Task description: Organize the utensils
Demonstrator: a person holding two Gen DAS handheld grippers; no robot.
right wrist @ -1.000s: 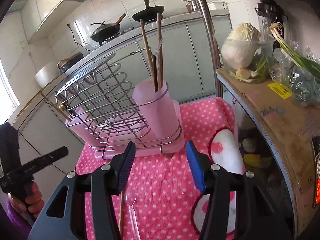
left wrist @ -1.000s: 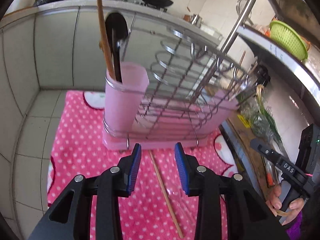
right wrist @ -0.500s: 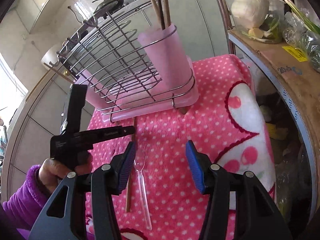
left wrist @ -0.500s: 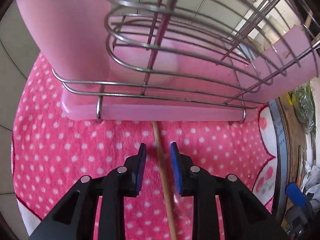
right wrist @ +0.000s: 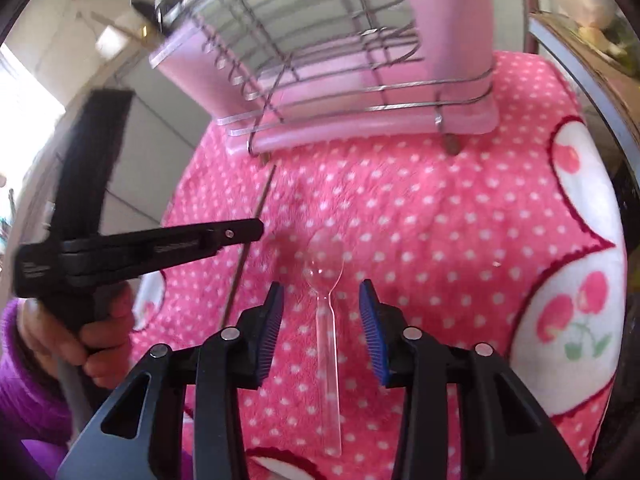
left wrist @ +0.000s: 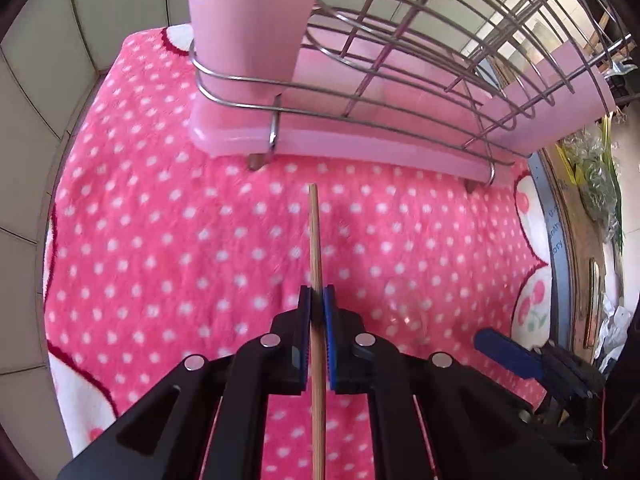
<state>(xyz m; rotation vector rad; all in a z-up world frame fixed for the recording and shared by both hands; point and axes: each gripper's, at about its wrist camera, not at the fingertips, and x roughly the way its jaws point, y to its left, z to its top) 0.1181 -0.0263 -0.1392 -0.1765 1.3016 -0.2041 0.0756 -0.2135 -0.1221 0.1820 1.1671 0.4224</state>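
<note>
My left gripper (left wrist: pixel 316 300) is shut on a wooden chopstick (left wrist: pixel 315 240) that points toward the pink dish rack (left wrist: pixel 360 148). In the right wrist view the left gripper (right wrist: pixel 248 232) holds the chopstick (right wrist: pixel 256 208) above the cloth. My right gripper (right wrist: pixel 322 300) is open, its fingers either side of a clear plastic spoon (right wrist: pixel 326 320) lying on the pink dotted cloth (right wrist: pixel 440 220). The rack's pink utensil cup (left wrist: pixel 248 20) stands at its left end; a second cup (right wrist: pixel 444 16) shows at the right end.
The rack's wire frame (left wrist: pixel 440 40) rises close ahead. A cardboard-covered shelf with greens (left wrist: pixel 596 184) borders the cloth on the right. Tiled cabinet fronts (left wrist: pixel 44 40) lie to the left.
My left gripper closed on the chopstick and drew back from the rack. My right gripper moved down and forward over the clear spoon.
</note>
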